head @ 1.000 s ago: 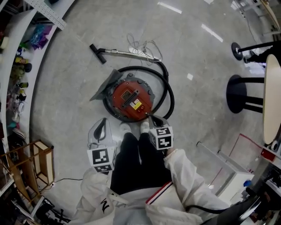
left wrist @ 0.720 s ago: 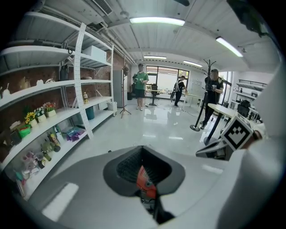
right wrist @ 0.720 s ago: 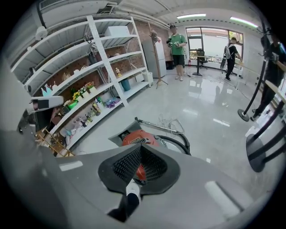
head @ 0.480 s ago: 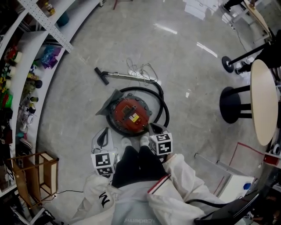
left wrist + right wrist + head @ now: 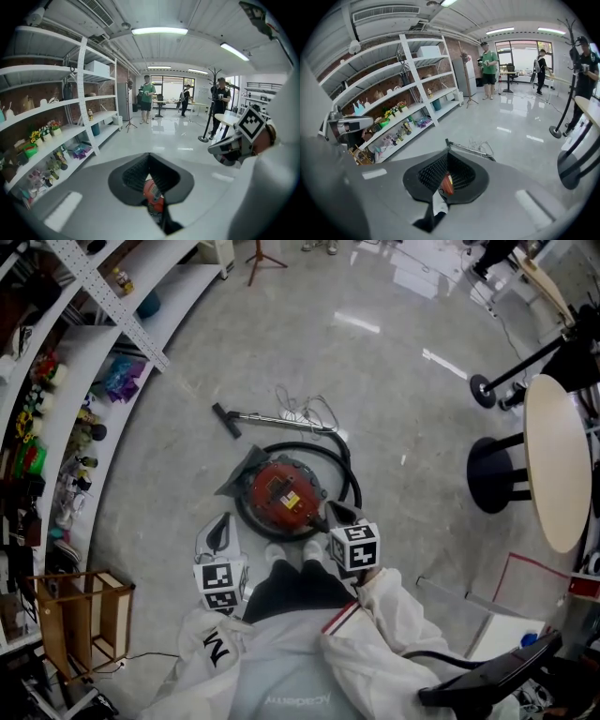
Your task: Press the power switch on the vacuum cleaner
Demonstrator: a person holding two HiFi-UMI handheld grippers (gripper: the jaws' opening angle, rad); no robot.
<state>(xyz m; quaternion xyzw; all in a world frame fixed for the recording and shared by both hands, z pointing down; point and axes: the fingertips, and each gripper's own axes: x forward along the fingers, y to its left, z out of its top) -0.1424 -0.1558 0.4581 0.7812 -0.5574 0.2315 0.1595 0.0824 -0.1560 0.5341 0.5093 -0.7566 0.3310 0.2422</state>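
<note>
The vacuum cleaner (image 5: 284, 495) is a round red canister on the floor just ahead of my white shoes, with a black hose (image 5: 349, 474) looped round it. Its metal wand (image 5: 272, 417) and white cord (image 5: 309, 412) lie beyond. My left gripper (image 5: 222, 521) hangs to the canister's left, apart from it, jaws shut and empty. My right gripper (image 5: 330, 509) is over the canister's near right rim, also shut and empty. Only a sliver of the red vacuum (image 5: 153, 194) shows in the left gripper (image 5: 149, 155) view, and the same red body (image 5: 447, 183) in the right gripper (image 5: 447, 153) view.
White shelves (image 5: 66, 399) full of small items curve along the left. A wooden crate (image 5: 84, 615) stands at lower left. A round table (image 5: 553, 460) and a black pedestal base (image 5: 497, 474) stand to the right. Several people (image 5: 147, 98) stand far across the room.
The head view has risen and pulled back, so the vacuum looks smaller and farther. Both grippers stay near my legs, still shut, the right one still by the canister's rim.
</note>
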